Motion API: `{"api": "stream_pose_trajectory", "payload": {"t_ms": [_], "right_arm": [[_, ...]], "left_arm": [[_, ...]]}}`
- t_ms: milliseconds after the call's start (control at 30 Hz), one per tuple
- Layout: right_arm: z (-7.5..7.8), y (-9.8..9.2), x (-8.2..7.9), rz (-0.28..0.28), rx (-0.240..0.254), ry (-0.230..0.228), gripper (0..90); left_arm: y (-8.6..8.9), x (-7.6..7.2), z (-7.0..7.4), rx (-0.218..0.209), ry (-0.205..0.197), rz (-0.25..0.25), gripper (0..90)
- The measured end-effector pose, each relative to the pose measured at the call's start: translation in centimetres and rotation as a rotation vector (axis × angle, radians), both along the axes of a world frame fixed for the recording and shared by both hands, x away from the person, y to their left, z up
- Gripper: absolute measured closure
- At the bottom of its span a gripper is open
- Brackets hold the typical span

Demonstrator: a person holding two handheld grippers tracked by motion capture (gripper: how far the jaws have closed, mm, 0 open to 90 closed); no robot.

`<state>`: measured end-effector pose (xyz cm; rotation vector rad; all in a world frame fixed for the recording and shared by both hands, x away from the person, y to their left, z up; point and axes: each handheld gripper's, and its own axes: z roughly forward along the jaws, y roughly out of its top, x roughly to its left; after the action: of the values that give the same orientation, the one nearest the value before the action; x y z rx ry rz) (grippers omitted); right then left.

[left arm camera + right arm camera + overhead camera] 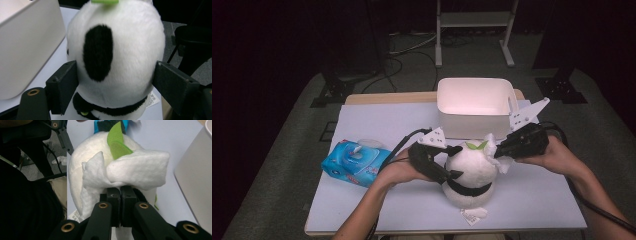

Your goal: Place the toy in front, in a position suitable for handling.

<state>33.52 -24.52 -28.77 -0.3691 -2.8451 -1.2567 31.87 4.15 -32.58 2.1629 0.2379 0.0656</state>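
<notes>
A white plush toy (469, 172) with black patches, a black collar and green leaves (476, 145) on top stands upright on the table's front middle. My left gripper (456, 161) reaches in from the left, its jaws set wide on either side of the toy's head (125, 50); the pads rest against the fur without squeezing it. My right gripper (499, 150) comes from the right, shut on a crumpled white wipe (140, 170) that lies against the top of the toy's head (82, 167), next to the leaves (116, 142).
A white plastic bin (474, 102) stands just behind the toy. A blue pack of wet wipes (354, 162) lies at the table's left. The toy's paper tag (473, 215) sticks out near the front edge of the pale tabletop (377, 120).
</notes>
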Motion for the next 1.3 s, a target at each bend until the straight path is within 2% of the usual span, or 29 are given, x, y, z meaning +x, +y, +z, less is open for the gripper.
{"api": "stream_pose_trajectory", "payload": {"t_ms": [100, 233, 367, 467, 567, 700, 733, 833, 900, 933, 1133, 1300], "right_arm": [[-0.1, -0.3, -0.1, -0.003, 0.007, -0.002, 87.5], [-0.1, -0.4, -0.4, -0.006, 0.036, -0.008, 87.4], [0.4, -0.5, -0.3, -0.010, 0.083, -0.016, 87.3], [0.7, -0.1, -0.1, -0.005, 0.085, -0.030, 87.1], [0.9, 0.0, 0.2, -0.003, 0.088, -0.019, 87.1], [1.9, 0.6, -0.1, 0.008, 0.057, -0.046, 87.1], [2.2, 0.8, -0.1, 0.011, 0.063, -0.047, 87.1], [3.2, 2.2, -0.3, 0.036, 0.036, -0.076, 87.0], [3.5, 2.9, -0.3, 0.048, 0.009, -0.081, 87.0], [3.4, 3.0, -0.3, 0.047, -0.003, -0.084, 86.9], [2.6, 1.2, -0.2, 0.006, 0.006, -0.061, 86.9], [1.5, -0.8, 0.0, -0.042, -0.013, -0.039, 86.9]], "left_arm": [[-0.2, 0.1, -0.2, -0.026, 0.014, -0.001, 19.8], [-0.2, 0.1, 0.0, -0.045, -0.002, 0.011, 32.4], [0.4, 0.3, 0.5, -0.065, -0.005, 0.019, 39.5], [0.9, 0.4, 1.0, -0.060, -0.013, 0.027, 40.1], [1.4, 0.4, 1.3, -0.068, -0.010, 0.031, 40.6], [0.9, 0.1, 1.3, -0.051, -0.020, 0.018, 40.4], [0.5, -0.1, 1.3, -0.051, -0.026, 0.013, 40.4], [-0.3, -0.3, 1.4, -0.037, -0.041, 0.002, 40.1], [-0.3, -0.2, 1.4, -0.022, -0.042, 0.002, 40.0], [-0.2, -0.2, 1.3, -0.030, -0.035, 0.007, 40.0], [-0.1, -0.1, 1.0, -0.053, -0.029, 0.006, 41.5], [0.2, 0.1, 0.9, -0.062, -0.020, 0.017, 42.2]]}}
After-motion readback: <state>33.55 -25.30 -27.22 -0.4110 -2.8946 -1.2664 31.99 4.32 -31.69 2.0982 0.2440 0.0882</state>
